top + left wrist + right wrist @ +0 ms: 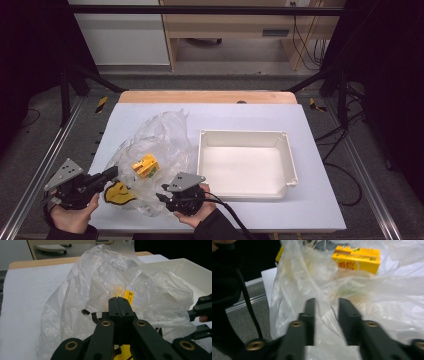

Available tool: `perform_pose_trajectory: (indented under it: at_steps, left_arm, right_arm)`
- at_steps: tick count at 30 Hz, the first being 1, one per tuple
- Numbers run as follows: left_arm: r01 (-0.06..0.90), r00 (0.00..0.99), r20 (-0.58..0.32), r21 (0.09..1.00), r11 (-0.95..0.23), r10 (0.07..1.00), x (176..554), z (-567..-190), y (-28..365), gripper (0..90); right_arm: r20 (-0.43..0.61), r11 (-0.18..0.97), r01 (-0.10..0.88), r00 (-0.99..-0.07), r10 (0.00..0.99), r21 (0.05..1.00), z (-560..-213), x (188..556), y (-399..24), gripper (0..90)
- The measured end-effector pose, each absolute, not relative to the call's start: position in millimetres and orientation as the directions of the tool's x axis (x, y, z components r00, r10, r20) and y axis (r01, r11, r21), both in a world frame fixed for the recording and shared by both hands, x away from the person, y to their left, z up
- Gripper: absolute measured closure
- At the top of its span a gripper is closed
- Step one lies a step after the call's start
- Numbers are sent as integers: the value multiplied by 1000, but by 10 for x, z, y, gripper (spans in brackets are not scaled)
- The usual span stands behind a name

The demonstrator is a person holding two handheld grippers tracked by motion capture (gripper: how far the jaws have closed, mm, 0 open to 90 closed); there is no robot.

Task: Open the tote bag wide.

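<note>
A crumpled clear plastic bag (160, 132) lies on the left half of the table, with a yellow box (145, 166) inside it. A flat yellow and black item (119, 193) sits under the bag's near edge. My left gripper (114, 172) points right at the bag's left edge. In the left gripper view it (119, 299) is shut, with a sliver of film at its tips. My right gripper (162, 192) points left from the bottom centre. Its jaws (327, 301) stand apart with bag film (294, 290) loose between them, and the yellow box (355, 258) lies beyond.
An empty white tray (245, 136) stands right of the bag, close to my right hand. A pale sheet (320, 200) covers the table, and a wooden strip (205, 96) runs along the far edge. Black frame posts stand at both sides.
</note>
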State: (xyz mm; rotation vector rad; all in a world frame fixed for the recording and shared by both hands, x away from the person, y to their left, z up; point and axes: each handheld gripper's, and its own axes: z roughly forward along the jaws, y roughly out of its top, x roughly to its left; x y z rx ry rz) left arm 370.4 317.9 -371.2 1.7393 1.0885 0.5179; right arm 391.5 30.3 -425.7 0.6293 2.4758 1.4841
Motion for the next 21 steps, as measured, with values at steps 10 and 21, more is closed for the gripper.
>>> perform_pose_trajectory:
  at_steps: [10, 21]
  left_arm:
    - [443, 498, -149, 891, -103, 854, 3671, -3783, 3218, 900]
    - [472, 464, -137, 874, -113, 875, 3619, -3984, 3260, 900]
  right_arm:
    - [73, 419, 270, -901, 428, 867, -4275, 3899, 311, 900]
    - [94, 459, 289, -911, 401, 840, -4453, 3809, 366, 900]
